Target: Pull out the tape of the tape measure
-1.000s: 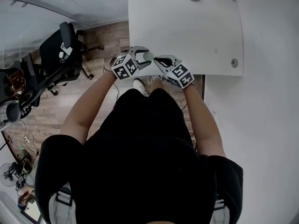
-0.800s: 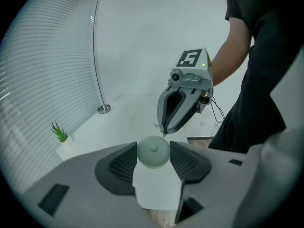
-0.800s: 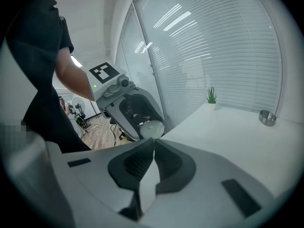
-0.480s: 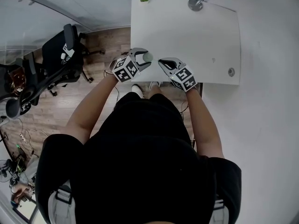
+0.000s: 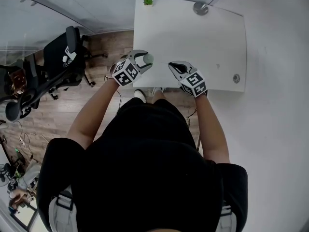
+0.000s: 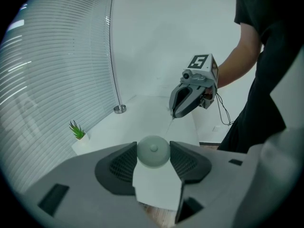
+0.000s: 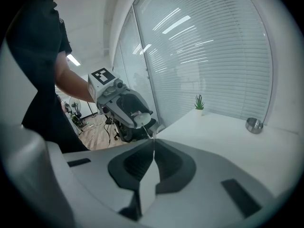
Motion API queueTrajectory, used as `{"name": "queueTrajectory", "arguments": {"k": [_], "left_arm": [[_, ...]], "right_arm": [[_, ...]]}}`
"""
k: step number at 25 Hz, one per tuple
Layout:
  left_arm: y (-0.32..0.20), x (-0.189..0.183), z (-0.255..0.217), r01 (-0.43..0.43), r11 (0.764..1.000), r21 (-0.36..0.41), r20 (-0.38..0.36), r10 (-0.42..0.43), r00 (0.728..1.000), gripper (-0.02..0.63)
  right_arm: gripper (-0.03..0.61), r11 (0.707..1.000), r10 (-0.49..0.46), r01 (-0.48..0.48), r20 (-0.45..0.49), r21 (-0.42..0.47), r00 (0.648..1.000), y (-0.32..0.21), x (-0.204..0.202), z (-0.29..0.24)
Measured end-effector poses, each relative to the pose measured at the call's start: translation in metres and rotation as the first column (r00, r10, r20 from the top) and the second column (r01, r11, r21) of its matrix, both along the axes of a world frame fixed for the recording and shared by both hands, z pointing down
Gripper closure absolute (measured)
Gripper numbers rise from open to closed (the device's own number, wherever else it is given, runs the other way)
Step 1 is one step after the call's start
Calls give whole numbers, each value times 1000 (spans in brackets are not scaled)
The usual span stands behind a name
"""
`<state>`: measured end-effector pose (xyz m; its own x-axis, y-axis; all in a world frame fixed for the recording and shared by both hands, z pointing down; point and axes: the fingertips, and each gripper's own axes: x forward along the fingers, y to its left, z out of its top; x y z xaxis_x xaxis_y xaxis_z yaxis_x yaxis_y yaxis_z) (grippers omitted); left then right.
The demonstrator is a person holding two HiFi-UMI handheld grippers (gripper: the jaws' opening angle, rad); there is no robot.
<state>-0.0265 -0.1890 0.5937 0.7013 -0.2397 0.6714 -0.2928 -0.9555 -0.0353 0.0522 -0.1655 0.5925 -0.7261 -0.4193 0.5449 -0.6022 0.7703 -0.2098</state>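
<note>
A round pale grey-green tape measure [image 6: 153, 151] sits between the jaws of my left gripper [image 6: 153, 159], which is shut on it. In the head view the tape measure [image 5: 147, 58] hangs over the white table's near left corner, gripped by the left gripper [image 5: 143, 60]. A thin white tape [image 6: 170, 125] runs from it to my right gripper [image 6: 174, 116]. The right gripper [image 7: 152, 145] is shut on the tape's end [image 7: 151, 137], a short way to the right of the left one [image 7: 141, 118]. In the head view the right gripper [image 5: 172, 65] is above the table's front edge.
The white table [image 5: 193, 37] carries a small potted plant [image 5: 147, 0] at its far left corner, a metal dish [image 5: 200, 7] at the back and a small round fitting [image 5: 236, 78] near the right front. A black office chair [image 5: 63, 57] stands on the wooden floor to the left. Window blinds [image 7: 204, 46] run behind the table.
The two grippers have moved apart: the right one has gone to the right and the left one slightly left, and the gap between them has widened.
</note>
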Motion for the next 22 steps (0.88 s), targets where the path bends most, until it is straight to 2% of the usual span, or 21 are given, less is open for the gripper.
{"name": "queueTrajectory", "arguments": {"k": [22], "left_arm": [[-23, -15, 5, 69, 998, -3, 30, -69, 997, 387]], "right_arm": [[569, 999, 43, -43, -68, -3, 997, -21, 54, 6]]}}
